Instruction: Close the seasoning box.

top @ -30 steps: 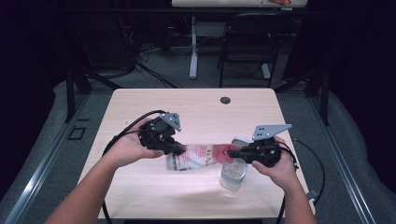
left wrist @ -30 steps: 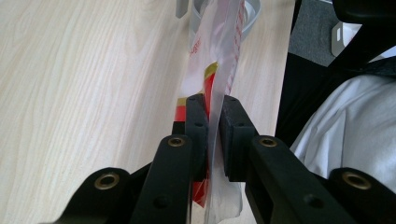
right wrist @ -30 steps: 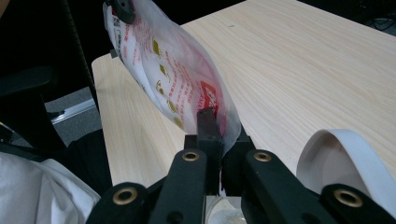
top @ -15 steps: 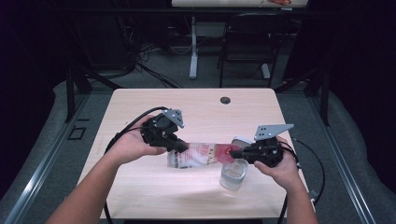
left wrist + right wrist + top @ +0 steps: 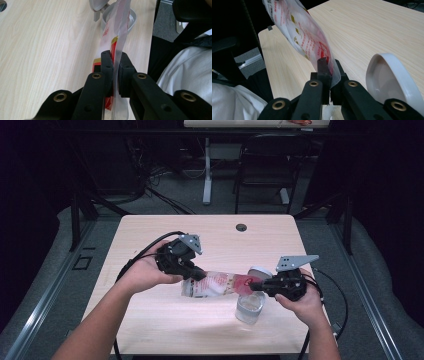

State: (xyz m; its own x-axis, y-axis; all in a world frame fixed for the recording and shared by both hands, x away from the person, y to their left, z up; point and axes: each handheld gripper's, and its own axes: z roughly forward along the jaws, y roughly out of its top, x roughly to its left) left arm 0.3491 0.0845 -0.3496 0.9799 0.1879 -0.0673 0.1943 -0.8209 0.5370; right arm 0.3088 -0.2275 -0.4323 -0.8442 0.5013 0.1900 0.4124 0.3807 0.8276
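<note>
**Plastic pouch held taut between both tongs, above clear cup**

L side, high view: person's left hand (image 5: 145, 272) comes in from bottom-left, holding left tongs (image 5: 199, 275) w/ grey three-cornered plate on top and black cable looping back across the surface (image 5: 150, 320). Left tongs closed on one end of a clear plastic pouch (image 5: 215, 284) w/ red and gold print. Left gripper view confirms: both black jaws clamped flat on the pouch (image 5: 117, 37), film pinched between them, edge-on and running away from the camera; a round white lid (image 5: 132, 21) lies beyond it on the light wood.

Centre: pouch lifted off the surface, stretched roughly level between the two tongs, red-printed end toward the right. Looks mostly slack/flat; contents can't be made out.

R side: right tongs (image 5: 256, 285) closed on the pouch's red end, held by the right hand (image 5: 300, 302), grey plate on top, cable trailing off toward the surface's right edge. Right gripper view: jaws shut tight on the pouch (image 5: 307, 42) corner, film rising up and away to upper left; white lid (image 5: 392, 80) just beside the jaws at right, lying open side up.

Below right tongs: clear plastic cup (image 5: 249, 307) standing upright on the surface, directly under the pouch's red end, near the front-right edge. White lid (image 5: 260, 271) sits just behind it. Small dark cable hole (image 5: 241, 227) near far edge, well apart from everything.
</note>
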